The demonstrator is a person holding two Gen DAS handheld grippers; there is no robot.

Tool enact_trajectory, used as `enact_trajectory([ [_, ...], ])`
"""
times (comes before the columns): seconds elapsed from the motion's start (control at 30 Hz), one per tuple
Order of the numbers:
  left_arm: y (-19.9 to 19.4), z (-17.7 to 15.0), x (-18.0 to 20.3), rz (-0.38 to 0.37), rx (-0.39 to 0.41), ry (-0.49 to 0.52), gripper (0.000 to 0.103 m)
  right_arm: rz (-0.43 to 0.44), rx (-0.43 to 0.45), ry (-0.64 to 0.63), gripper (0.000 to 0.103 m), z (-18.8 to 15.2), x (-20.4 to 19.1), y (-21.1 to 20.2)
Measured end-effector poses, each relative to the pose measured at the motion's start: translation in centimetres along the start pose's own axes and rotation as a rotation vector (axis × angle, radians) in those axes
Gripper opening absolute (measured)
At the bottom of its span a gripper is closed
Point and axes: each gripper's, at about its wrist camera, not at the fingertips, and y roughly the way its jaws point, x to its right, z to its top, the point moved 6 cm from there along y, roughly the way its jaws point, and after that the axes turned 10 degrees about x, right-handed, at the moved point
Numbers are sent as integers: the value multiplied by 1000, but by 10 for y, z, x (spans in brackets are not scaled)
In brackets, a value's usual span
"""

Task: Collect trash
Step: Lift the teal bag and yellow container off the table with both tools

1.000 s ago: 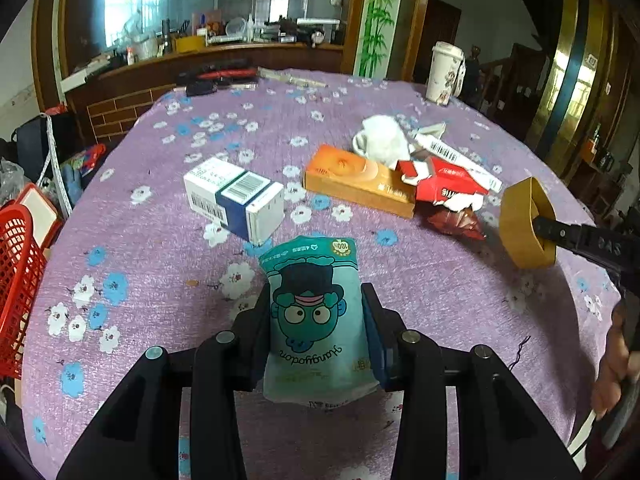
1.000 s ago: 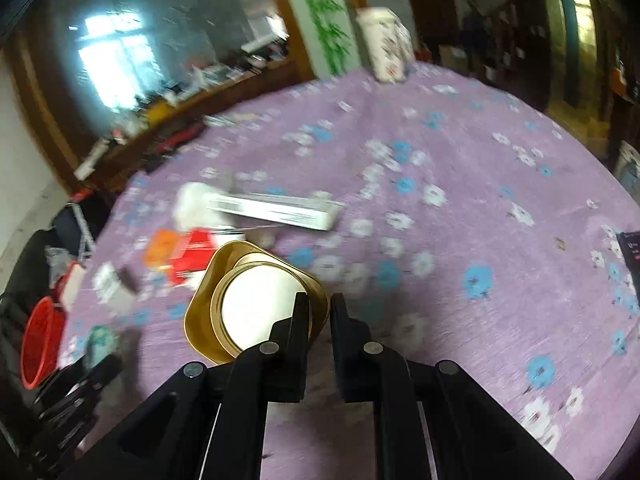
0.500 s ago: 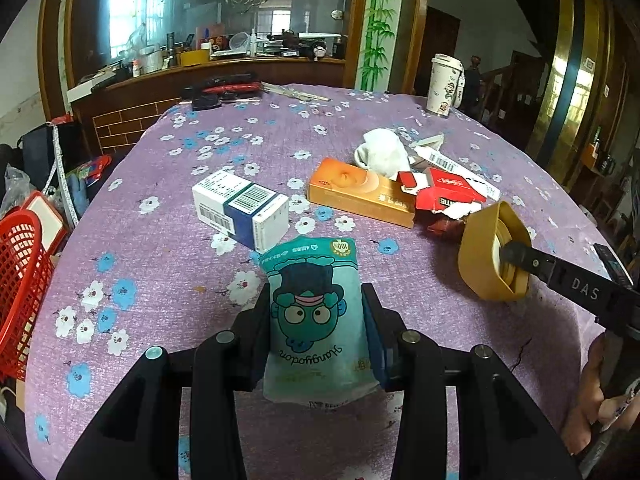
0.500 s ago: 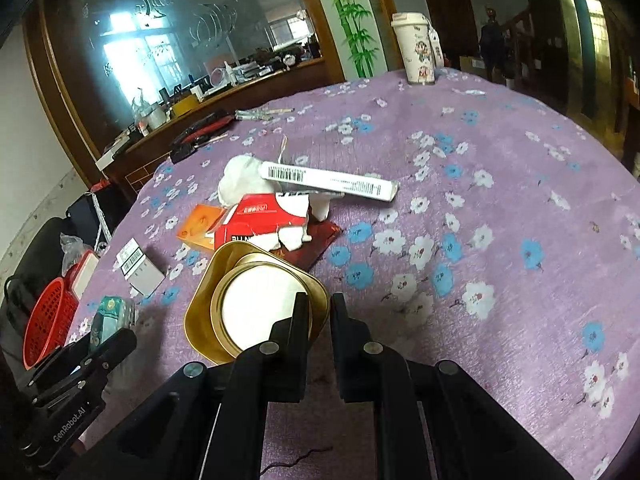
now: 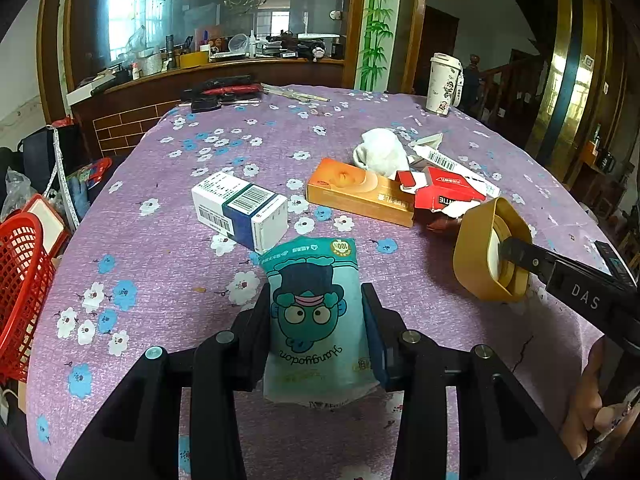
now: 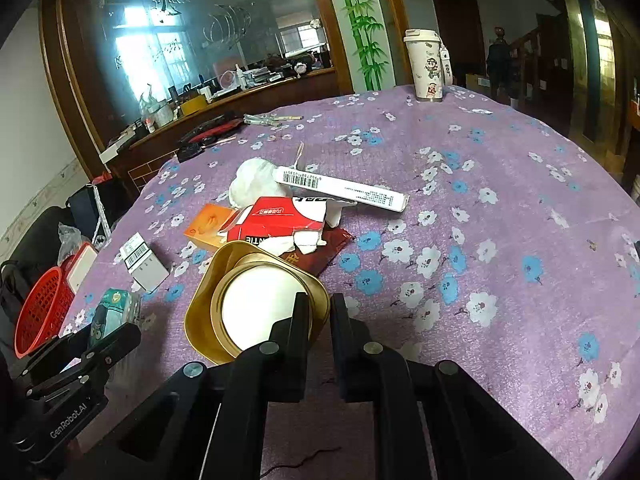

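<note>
Surface: bare cloth right of right jaws, red basket off left edge | left gripper clamps pouch | right gripper pinches gold cup rim.

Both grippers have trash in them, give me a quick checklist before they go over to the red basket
1. Left gripper shut on the teal snack pouch: ok.
2. Right gripper shut on the rim of the gold tray: ok.
3. Red basket in view at the table's left edge: ok.
4. Room inside the basket: cannot tell.
5. Table cleared: not ok; the white box, orange box, red carton and tissue remain.
</note>
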Motion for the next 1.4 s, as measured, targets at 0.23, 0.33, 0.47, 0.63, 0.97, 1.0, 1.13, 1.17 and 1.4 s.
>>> enact_trajectory([
  [0.23,-2,1,-3,14,6,-11,40,-3,8,-10,11,1,-2,-3],
  [0.33,-2,2,-3,25,10,-12,40,3,7,-12,11,1,-5,-4],
  [0.47,-6,3,-5,31,19,-16,40,14,12,-20,11,2,-12,-10],
  [0.63,-10,3,-11,35,10,-30,41,25,24,-42,11,5,-20,-18],
  [0.97,-31,10,-22,47,45,-45,41,47,31,-71,11,7,-37,-26],
  [1.0,-32,9,-23,48,44,-44,41,48,31,-73,11,7,-38,-26],
  [1.13,-33,7,-25,48,41,-48,41,50,29,-86,11,7,-43,-28],
  [1.17,-33,7,-26,48,40,-49,41,50,28,-90,11,6,-45,-27],
  [1.4,-34,3,-33,54,32,-63,41,54,24,-109,11,5,-54,-29],
])
